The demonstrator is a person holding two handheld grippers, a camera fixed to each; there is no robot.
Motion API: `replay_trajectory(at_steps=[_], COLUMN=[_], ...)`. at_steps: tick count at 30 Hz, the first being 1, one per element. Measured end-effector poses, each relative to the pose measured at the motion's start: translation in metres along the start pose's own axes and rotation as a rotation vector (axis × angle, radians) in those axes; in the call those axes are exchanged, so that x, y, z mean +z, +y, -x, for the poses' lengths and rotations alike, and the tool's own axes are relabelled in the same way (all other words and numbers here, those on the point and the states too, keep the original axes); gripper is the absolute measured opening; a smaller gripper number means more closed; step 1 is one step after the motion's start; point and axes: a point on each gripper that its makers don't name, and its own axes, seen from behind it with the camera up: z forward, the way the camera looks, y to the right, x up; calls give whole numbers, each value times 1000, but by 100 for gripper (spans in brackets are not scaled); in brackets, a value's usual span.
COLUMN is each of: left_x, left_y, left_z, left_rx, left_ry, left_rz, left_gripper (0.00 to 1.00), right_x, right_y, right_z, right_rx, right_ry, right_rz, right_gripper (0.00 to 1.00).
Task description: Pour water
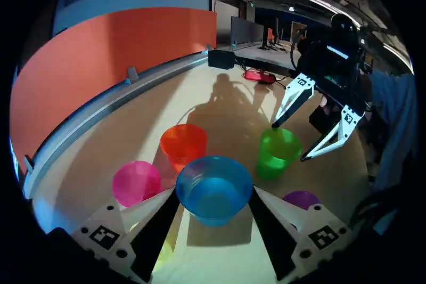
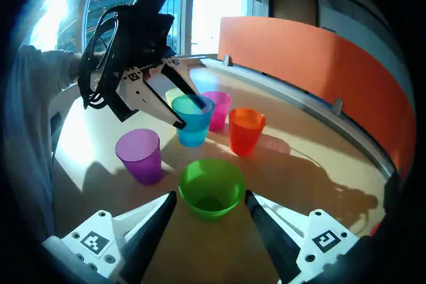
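We cannot tell whether the left fingers [image 1: 152, 212] grasp the blue cup [image 1: 214, 196]; the right fingers [image 2: 152, 222] flank the green cup [image 2: 211, 188], released, with open surface [image 2: 303, 161] up to the orange divider [image 2: 330, 65].

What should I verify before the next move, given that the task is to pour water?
1. Blue cup centred between the fingers of the left gripper: ok.
2. Left fingers pressing firmly on the blue cup: cannot tell.
3. Green cup gripped by the right gripper: not ok. The fingers flank it with small gaps.
4. Water in the blue cup: cannot tell.
5. Orange cup, pink cup and purple cup upright on the table: ok.
6. Room to lift and tilt the blue cup: probably not ok. The orange and pink cups stand close behind it.
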Motion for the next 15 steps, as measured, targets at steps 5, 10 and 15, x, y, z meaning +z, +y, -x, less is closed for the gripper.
replay_trajectory(at_steps=[5, 10, 15], left_x=[-10, -20, -32], left_y=[3, 4, 3], left_z=[-12, -24, -34], left_rx=[10, 12, 9], left_ry=[37, 73, 110], left_rz=[-6, -16, -29], left_gripper=[87, 87, 87], right_x=[4, 9, 15], right_y=[0, 0, 0], right_z=[0, 0, 0], right_rx=[-4, -5, -4], right_ry=[0, 1, 2], right_rz=[-2, 0, -2], right_gripper=[99, 100, 99])
